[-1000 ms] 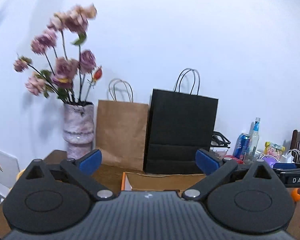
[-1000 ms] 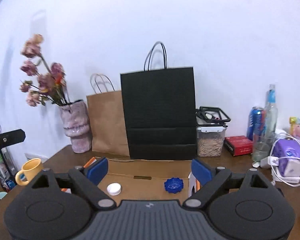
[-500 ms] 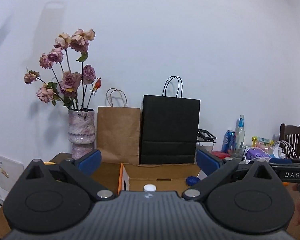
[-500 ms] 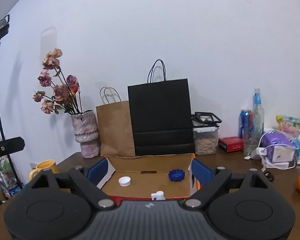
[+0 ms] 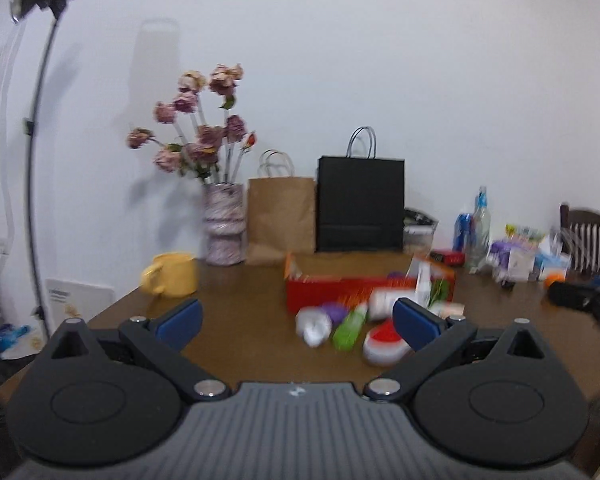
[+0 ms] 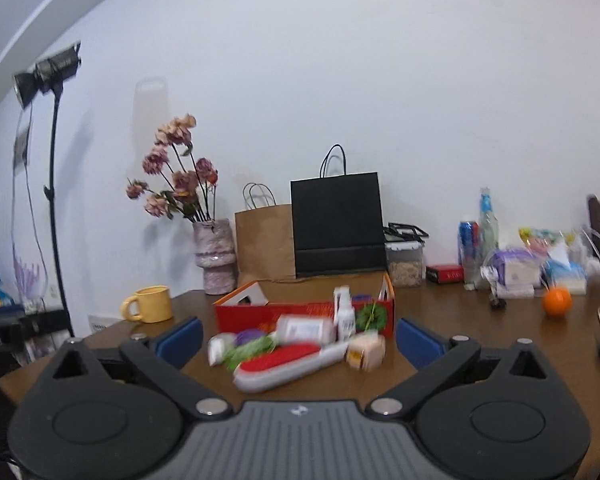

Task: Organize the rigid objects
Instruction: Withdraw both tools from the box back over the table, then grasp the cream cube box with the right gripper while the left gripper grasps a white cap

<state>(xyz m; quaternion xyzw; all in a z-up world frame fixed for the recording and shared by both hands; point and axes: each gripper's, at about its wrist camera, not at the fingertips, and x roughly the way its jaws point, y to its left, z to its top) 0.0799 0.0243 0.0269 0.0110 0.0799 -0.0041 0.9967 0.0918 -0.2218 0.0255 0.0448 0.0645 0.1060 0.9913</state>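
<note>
Blue fingertips [image 5: 179,317] of the left gripper [image 5: 296,320] stand spread wide with nothing between them, hovering above the wooden table [image 5: 240,320]. The right gripper [image 6: 298,338] is likewise spread and holds nothing, its blue pads [image 6: 418,342] framing a loose pile of small things lying on the table just ahead.

In that pile, seen from the right wrist, a long grey item with a red top [image 6: 288,364] lies tilted nearest the gripper. Just behind it are a green thing [image 6: 248,350], a purple thing [image 6: 249,335], a white bottle lying on its side [image 6: 304,327], a small upright white bottle [image 6: 343,314] and a pale box [image 6: 366,350]. Motion blur softens them all, so exactly what each one is stays uncertain.

Directly behind the pile sits an open cardboard box with a red front [image 6: 300,312], its flaps raised. From the left wrist the same red-fronted box [image 5: 340,292] lies ahead and to the right, with the pile in front of it.

Further out, a yellow mug [image 6: 150,304] stands to the left, well apart from the pile. A vase of dried roses [image 6: 214,256], a brown paper bag [image 6: 264,244] and a black paper bag [image 6: 336,224] line the wall. An orange [image 6: 557,301] rests to the right.
</note>
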